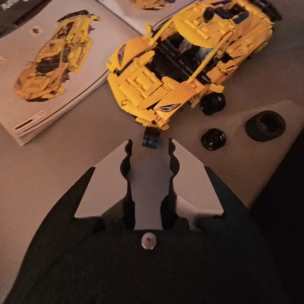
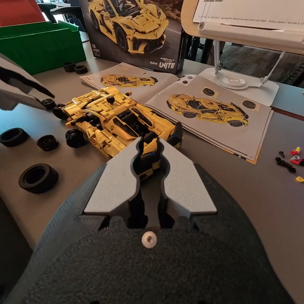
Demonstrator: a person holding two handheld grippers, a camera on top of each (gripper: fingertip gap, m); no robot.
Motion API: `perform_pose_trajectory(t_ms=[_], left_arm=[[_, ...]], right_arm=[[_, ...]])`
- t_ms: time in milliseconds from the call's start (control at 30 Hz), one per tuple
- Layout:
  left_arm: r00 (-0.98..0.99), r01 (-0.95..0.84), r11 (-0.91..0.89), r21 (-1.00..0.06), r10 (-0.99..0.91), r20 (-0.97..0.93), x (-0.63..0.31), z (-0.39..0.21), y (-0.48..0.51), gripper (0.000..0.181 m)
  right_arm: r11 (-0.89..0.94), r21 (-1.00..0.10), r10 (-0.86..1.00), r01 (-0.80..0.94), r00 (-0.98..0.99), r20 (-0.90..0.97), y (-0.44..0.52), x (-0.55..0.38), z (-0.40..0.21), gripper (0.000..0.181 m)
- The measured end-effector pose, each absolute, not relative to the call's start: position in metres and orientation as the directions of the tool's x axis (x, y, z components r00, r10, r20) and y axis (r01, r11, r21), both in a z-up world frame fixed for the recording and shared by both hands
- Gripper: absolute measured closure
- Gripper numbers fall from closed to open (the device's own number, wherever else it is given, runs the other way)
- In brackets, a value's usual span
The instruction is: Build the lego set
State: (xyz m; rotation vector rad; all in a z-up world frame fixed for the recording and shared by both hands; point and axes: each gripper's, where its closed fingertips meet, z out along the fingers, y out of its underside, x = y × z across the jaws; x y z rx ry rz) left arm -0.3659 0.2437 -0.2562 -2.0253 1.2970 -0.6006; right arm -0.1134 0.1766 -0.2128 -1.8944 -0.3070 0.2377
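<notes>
Right gripper [image 2: 150, 144] apparently clamps yellow car [image 2: 115, 121] rear.

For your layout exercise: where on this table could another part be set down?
Bare table lies between the instruction booklet and the small loose pieces. It is crowded left of the yellow car, among loose tyres and wheel rims.

The left view is blurred, so the drawing on the booklet [image 1: 49, 69] is not clear, and the rear of the car [image 1: 189, 65] is cut by the top edge. In the right view the right gripper [image 2: 148, 141] hides the car's tail, and the small parts [image 2: 291, 159] are too small to tell.
</notes>
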Motion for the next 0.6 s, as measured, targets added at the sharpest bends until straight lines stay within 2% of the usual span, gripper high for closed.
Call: perform_pose_trajectory(t_ms=[133, 167, 200, 300, 367, 467, 600], left_arm=[[0.373, -0.69, -0.26, -0.676, -0.928, -0.023, -0.35, -0.276, 0.245, 0.137], [0.383, -0.708, -0.254, -0.66, -0.922, -0.056, -0.353, -0.28, 0.249, 0.151], [0.389, -0.718, -0.244, -0.651, -0.917, -0.086, -0.357, -0.279, 0.251, 0.158], [0.383, -0.772, -0.137, -0.621, -0.879, -0.283, -0.38, -0.265, 0.253, 0.158], [0.354, -0.847, -0.056, -0.529, -0.801, -0.483, -0.412, -0.256, 0.254, 0.159], [0.319, -0.932, -0.076, -0.355, -0.638, -0.701, -0.469, -0.245, 0.266, 0.159], [0.403, -0.901, -0.18, -0.394, -0.682, -0.61, -0.488, -0.265, 0.273, 0.159]], right_arm=[[-0.322, -0.942, 0.326, 0.092, 0.945, -0.019, 0.177, -0.113, -0.213, 0.166], [-0.321, -0.943, 0.326, 0.09, 0.945, -0.021, 0.176, -0.113, -0.212, 0.167], [-0.321, -0.943, 0.325, 0.089, 0.945, -0.021, 0.176, -0.113, -0.212, 0.167], [-0.324, -0.942, 0.324, 0.092, 0.946, -0.019, 0.176, -0.113, -0.213, 0.166], [-0.322, -0.942, 0.326, 0.091, 0.945, -0.02, 0.176, -0.113, -0.213, 0.167], [-0.328, -0.94, 0.331, 0.099, 0.943, -0.016, 0.177, -0.115, -0.214, 0.166], [-0.33, -0.938, 0.334, 0.105, 0.942, -0.012, 0.177, -0.116, -0.215, 0.166]])
